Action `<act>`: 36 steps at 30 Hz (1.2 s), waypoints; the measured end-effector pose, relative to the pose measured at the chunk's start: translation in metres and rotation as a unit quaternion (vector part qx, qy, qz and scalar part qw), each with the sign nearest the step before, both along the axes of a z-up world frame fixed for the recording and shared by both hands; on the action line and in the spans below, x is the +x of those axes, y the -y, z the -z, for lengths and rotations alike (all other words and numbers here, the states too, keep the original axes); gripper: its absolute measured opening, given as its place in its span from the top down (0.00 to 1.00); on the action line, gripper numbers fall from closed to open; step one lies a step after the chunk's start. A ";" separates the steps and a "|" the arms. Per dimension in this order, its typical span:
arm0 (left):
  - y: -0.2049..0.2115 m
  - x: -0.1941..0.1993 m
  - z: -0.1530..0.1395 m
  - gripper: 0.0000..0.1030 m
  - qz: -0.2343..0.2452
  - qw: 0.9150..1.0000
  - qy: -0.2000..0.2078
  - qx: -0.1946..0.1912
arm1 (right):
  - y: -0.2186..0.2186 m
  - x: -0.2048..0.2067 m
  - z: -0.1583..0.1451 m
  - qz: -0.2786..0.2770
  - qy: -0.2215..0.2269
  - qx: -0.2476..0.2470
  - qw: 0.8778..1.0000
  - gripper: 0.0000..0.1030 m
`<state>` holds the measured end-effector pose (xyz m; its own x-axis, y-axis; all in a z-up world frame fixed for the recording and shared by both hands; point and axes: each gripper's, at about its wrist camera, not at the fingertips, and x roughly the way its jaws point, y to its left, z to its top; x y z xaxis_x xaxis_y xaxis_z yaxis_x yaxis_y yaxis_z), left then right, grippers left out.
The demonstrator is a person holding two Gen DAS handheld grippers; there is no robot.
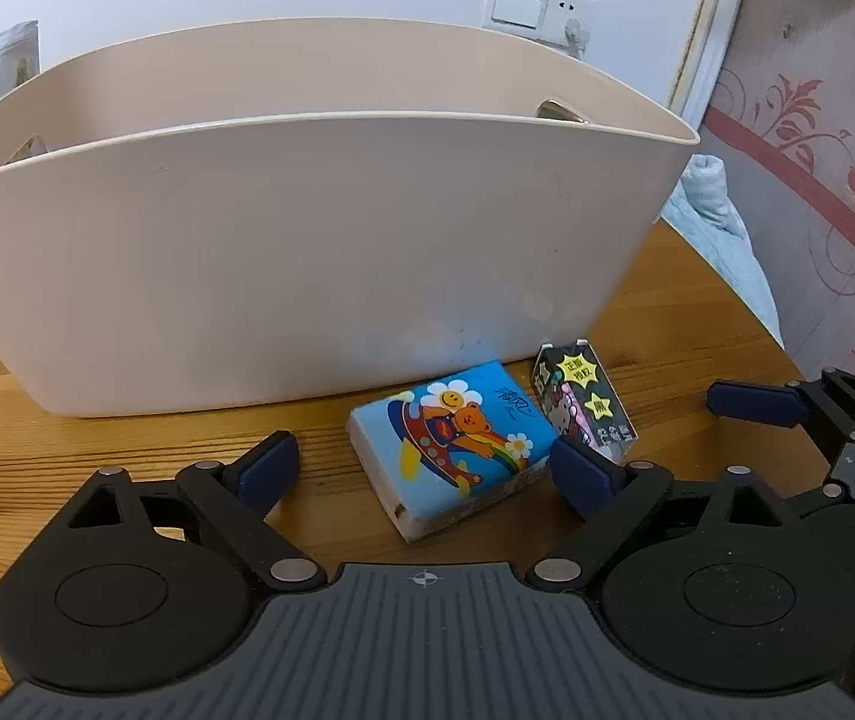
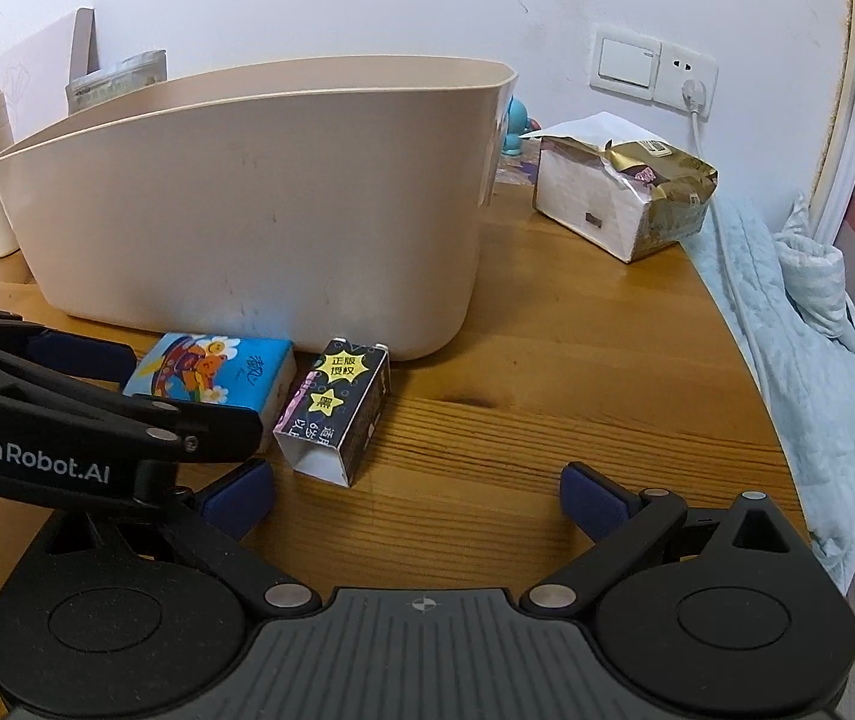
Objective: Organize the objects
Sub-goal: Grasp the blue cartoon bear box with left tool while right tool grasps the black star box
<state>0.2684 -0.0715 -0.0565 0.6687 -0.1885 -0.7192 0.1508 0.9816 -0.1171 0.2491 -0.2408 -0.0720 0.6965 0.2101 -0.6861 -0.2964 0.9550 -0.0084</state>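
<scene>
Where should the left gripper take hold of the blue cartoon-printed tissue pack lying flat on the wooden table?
Probably across its two long side edges, coming down from above and in front. The blue cartoon-printed tissue pack lies flat, printed face up, angled slightly, already between the open left gripper's pads. Its far end sits close to the beige plastic basket, and the black cartoon carton crowds its right side.

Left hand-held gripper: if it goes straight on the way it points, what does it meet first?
Probably the blue tissue pack, lying between the open left hand-held gripper fingers; the beige bin stands behind it. Depth is uncertain.
</scene>
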 end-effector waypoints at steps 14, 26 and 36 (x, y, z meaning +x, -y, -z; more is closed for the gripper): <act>0.014 0.008 0.003 0.10 0.014 1.000 0.012 0.007 | 0.004 0.001 -0.001 0.014 0.001 0.000 1.000 0.00; -0.006 0.003 -0.002 0.53 0.014 1.000 0.015 0.024 | 0.000 0.002 -0.001 0.016 0.004 0.003 1.000 0.02; -0.043 -0.005 -0.002 0.54 -0.015 1.000 0.013 0.006 | -0.019 0.007 -0.009 0.002 0.008 0.006 1.000 0.44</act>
<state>0.2634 -0.0289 -0.0546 0.6927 -0.1589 -0.7035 0.1242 0.9871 -0.1007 0.2557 -0.2218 -0.0631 0.7090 0.2146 -0.6718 -0.2916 0.9565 -0.0022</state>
